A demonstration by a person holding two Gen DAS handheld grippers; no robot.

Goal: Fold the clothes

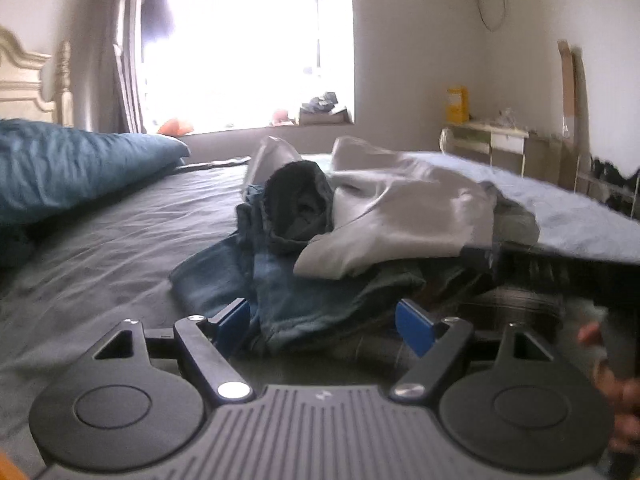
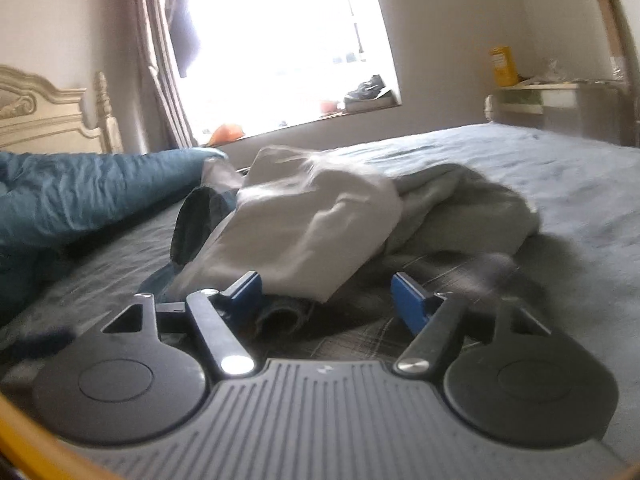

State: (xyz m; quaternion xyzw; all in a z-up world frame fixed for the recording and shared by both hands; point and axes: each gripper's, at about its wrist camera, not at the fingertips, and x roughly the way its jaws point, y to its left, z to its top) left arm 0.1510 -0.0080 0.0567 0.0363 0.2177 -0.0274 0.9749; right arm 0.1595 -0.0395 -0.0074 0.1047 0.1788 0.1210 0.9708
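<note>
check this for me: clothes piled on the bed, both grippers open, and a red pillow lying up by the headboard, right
Not quite: the pillow is blue, not red, as the right wrist view shows. The rest holds: the clothes are piled on the bed, and the left gripper and right gripper both have their jaws open.

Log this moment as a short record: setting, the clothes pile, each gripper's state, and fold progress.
setting: bed with grey sheet, window behind
pile: white garment on top, denim piece and dark plaid fabric beneath, black garment at the back
quilt: blue quilt lies beside the pile
left gripper: open, low at the pile's near edge, holding nothing
right gripper: open, holding nothing
progress: pile heaped, nothing folded
</note>
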